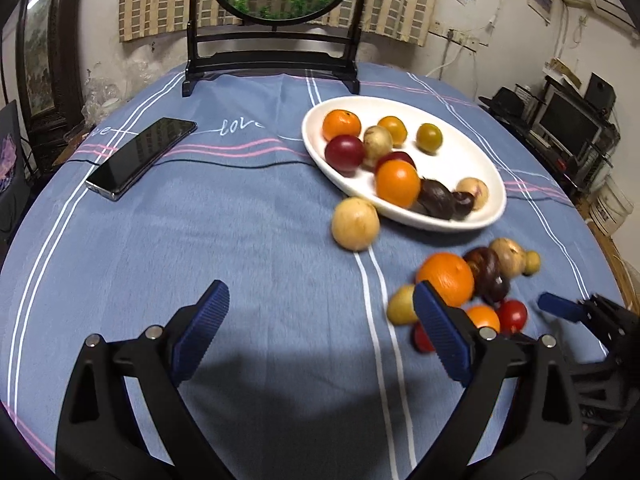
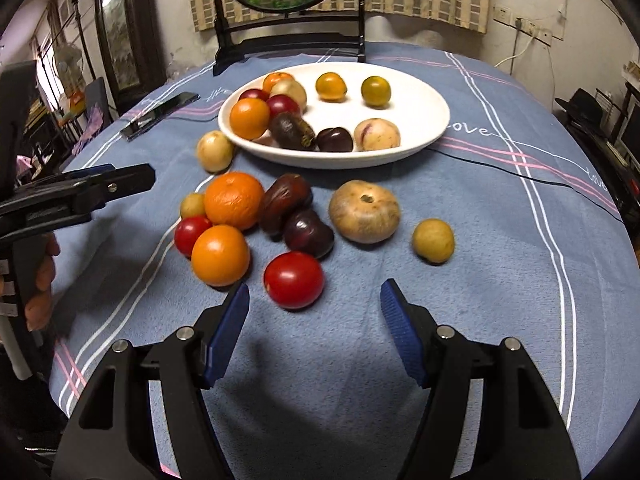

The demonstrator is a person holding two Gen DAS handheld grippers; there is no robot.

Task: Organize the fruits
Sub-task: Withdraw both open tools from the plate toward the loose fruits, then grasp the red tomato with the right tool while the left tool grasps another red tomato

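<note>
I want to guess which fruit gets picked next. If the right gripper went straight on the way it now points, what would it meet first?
Most likely the red tomato: it lies just ahead of the open right gripper, slightly toward its left finger. Depth is uncertain; it might meet the tablecloth first.

Bare cloth nr tongs, fruit pile ahead

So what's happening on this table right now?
A person with a gripper in each hand is sorting fruit into a white oval plate. About ten pieces already sit in it; roughly as many lie loose on the blue tablecloth. The right gripper points at a red tomato, jaws open and empty. The left gripper hovers beside the pile, jaws open and empty too.
</note>
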